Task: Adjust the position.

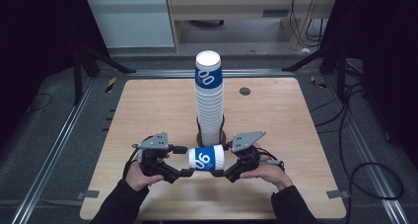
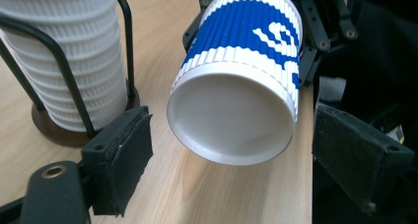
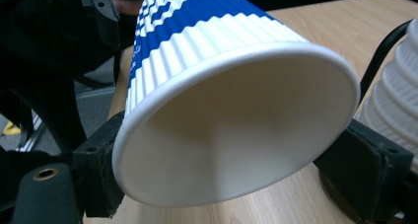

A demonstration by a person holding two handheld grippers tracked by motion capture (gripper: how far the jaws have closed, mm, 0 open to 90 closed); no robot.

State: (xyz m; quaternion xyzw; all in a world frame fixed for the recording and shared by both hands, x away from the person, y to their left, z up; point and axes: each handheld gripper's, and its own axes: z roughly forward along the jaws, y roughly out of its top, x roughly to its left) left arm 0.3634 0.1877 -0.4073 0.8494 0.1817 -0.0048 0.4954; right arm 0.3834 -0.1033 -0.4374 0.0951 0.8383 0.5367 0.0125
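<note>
The right tool (image 1: 227,161) was closed on the wide open mouth of a blue and white paper cup (image 1: 206,158), with one pad pressed on each side of the rim. In the right gripper view the cup (image 3: 231,115) lay between the two black pads (image 3: 98,179), mouth toward the camera. The left tool (image 1: 183,161) stood open at the other end, around the narrow bottom of the cup, and its pads (image 2: 121,157) did not touch it; a gap was visible on both sides in the left gripper view. The cup (image 2: 241,86) was on its side, lifted a little above the bench (image 1: 148,110), in the lower middle of the high view.

The risk, in my judgement, was the soft rim. If the right tool pressed harder, the mouth could fold to an oval, and then the cup would not sit well on the others. If the left tool closed off-centre, it could twist the cup out of the right pads.

Just behind the cup, in the centre of the frame, stood a tall stack of cups (image 1: 209,98) inside a black wire holder (image 2: 64,71) on a round wooden base (image 2: 52,128). It was near both tools, so a careless lift could knock it. A small dark disc (image 1: 245,91) lay on the bench at the upper right, well apart.
</note>
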